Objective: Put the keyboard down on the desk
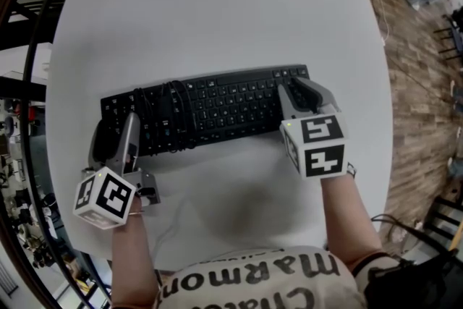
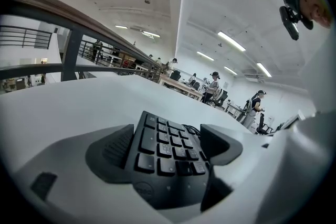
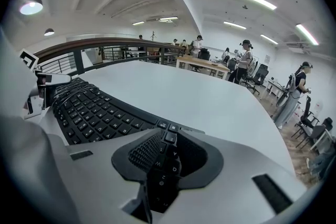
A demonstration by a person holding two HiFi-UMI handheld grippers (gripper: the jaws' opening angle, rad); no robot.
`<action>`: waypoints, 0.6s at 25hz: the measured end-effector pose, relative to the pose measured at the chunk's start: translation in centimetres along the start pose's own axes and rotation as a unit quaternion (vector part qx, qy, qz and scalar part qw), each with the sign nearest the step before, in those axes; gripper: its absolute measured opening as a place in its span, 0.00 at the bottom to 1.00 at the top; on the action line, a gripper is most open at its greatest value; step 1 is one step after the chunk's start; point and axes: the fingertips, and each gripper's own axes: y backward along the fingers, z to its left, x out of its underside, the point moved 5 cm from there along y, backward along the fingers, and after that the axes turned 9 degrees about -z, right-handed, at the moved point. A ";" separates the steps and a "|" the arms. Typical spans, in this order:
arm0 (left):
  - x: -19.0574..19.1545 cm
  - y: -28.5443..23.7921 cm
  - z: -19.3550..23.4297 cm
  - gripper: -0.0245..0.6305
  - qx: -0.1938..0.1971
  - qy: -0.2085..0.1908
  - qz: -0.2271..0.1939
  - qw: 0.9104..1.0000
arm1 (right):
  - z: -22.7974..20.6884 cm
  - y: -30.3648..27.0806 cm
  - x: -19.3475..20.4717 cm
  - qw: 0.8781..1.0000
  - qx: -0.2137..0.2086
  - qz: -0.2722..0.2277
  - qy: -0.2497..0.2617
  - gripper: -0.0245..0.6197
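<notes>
A black keyboard [image 1: 217, 108] lies flat across the white desk [image 1: 217, 3], with its cable [image 1: 170, 116] wound round its left part. My left gripper [image 1: 116, 132] is at the keyboard's left end. In the left gripper view the number-pad end [image 2: 163, 139] fills the wide gap of that gripper [image 2: 165, 148], and both pads sit against its edges. My right gripper [image 1: 302, 92] is at the keyboard's right end. In the right gripper view its jaws [image 3: 168, 157] stand narrow, pinched on the end strip of keys, and the rest of the keyboard [image 3: 89, 107] runs off to the left.
The desk edge [image 1: 380, 105] curves round at the right, with wooden floor [image 1: 427, 83] beyond it. Dark railing and frames [image 1: 18, 69] run along the left side. The person's printed shirt [image 1: 253, 278] is at the near edge. Other desks and people [image 3: 244, 65] stand far behind.
</notes>
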 end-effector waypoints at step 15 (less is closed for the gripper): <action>0.8 -0.6 0.3 0.64 -0.022 -0.051 0.034 0.998 | 0.1 0.1 -0.2 1.000 0.008 -0.009 0.018 0.20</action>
